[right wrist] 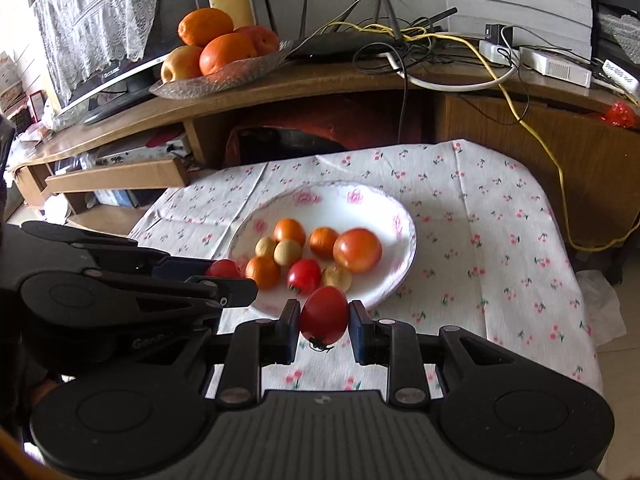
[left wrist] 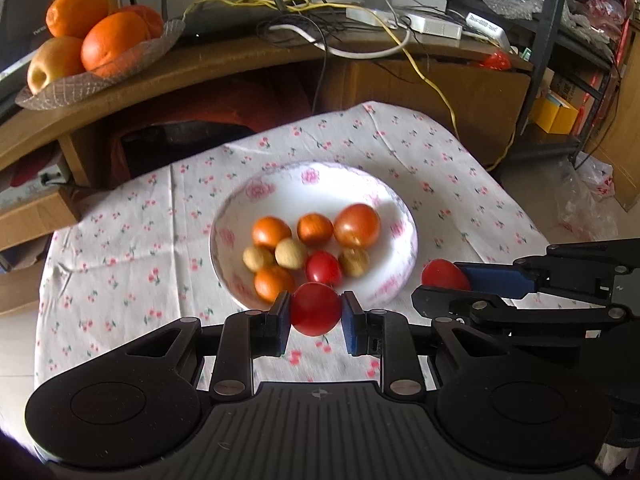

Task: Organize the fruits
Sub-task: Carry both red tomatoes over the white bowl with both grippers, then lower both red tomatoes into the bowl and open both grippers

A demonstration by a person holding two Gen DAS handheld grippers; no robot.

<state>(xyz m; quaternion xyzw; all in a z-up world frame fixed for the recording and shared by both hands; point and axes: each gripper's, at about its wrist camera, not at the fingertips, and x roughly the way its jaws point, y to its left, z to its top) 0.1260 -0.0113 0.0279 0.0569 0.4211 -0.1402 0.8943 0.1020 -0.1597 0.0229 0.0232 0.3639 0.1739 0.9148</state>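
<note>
We've got a small red tomato (left wrist: 316,309) pinched in the left gripper (left wrist: 316,312) and another tomato (right wrist: 324,314) in the right gripper (right wrist: 325,320), both just short of the plate (left wrist: 400,216) ahead — soft, slick skins, so squeeze gently across the middle.

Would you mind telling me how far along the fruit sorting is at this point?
Eight small fruits already lie in the white bowl. In hand: the left gripper is shut on a red tomato, and the right gripper is shut on another red tomato, both near the bowl's front rim. Left: setting both down. No loose fruit shows on the floral cloth.
</note>
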